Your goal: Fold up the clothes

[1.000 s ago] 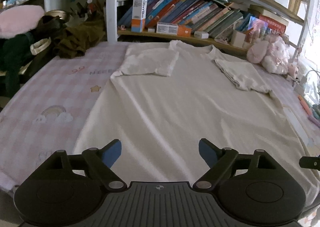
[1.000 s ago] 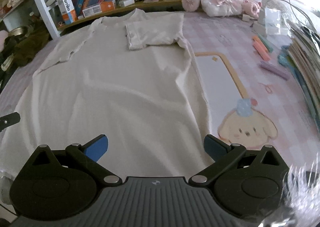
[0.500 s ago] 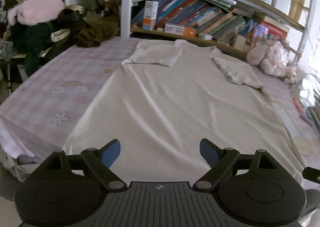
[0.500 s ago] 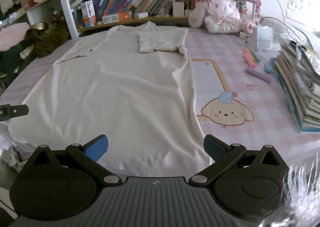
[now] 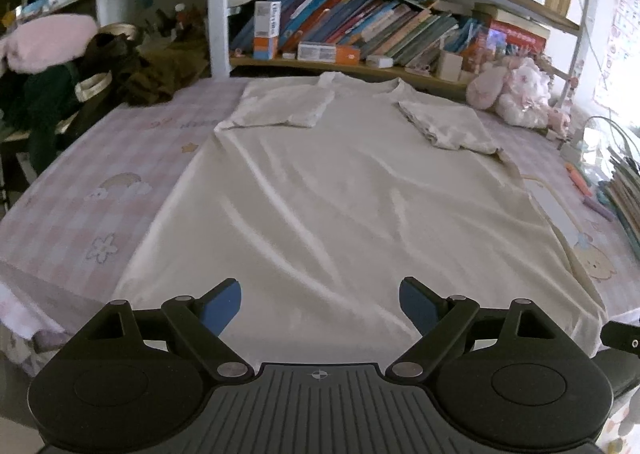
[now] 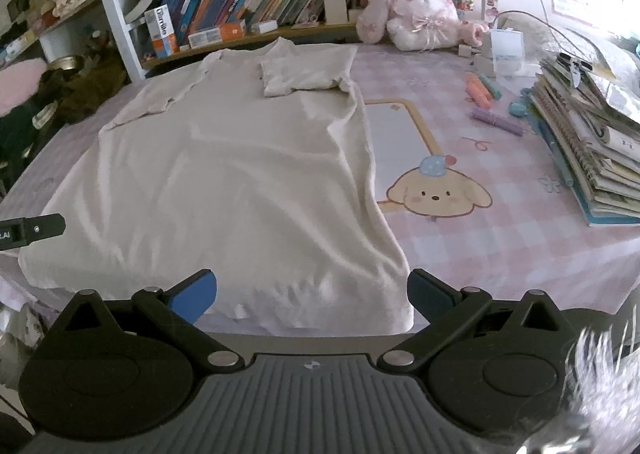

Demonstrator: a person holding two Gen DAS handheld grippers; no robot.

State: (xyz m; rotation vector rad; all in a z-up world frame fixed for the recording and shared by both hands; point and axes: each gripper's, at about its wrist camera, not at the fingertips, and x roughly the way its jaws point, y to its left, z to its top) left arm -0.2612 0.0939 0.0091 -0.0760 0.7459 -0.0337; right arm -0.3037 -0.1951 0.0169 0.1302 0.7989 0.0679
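A cream T-shirt lies flat on the pink checked tablecloth, collar toward the bookshelf, both sleeves folded in onto the chest. Its hem runs along the table's near edge. My left gripper stands open over the hem's left half, nothing between its blue pads. My right gripper is open too, hovering above the hem near the shirt's right bottom corner. The tip of each gripper shows at the edge of the other's view.
A bookshelf lines the back. Dark clothes and a pink cushion pile at the left. A pink plush toy, markers and a stack of notebooks sit at the right, beside a puppy print.
Both grippers have drawn back toward the near table edge, so the shirt's hem and the table's front now show. Both stay open.
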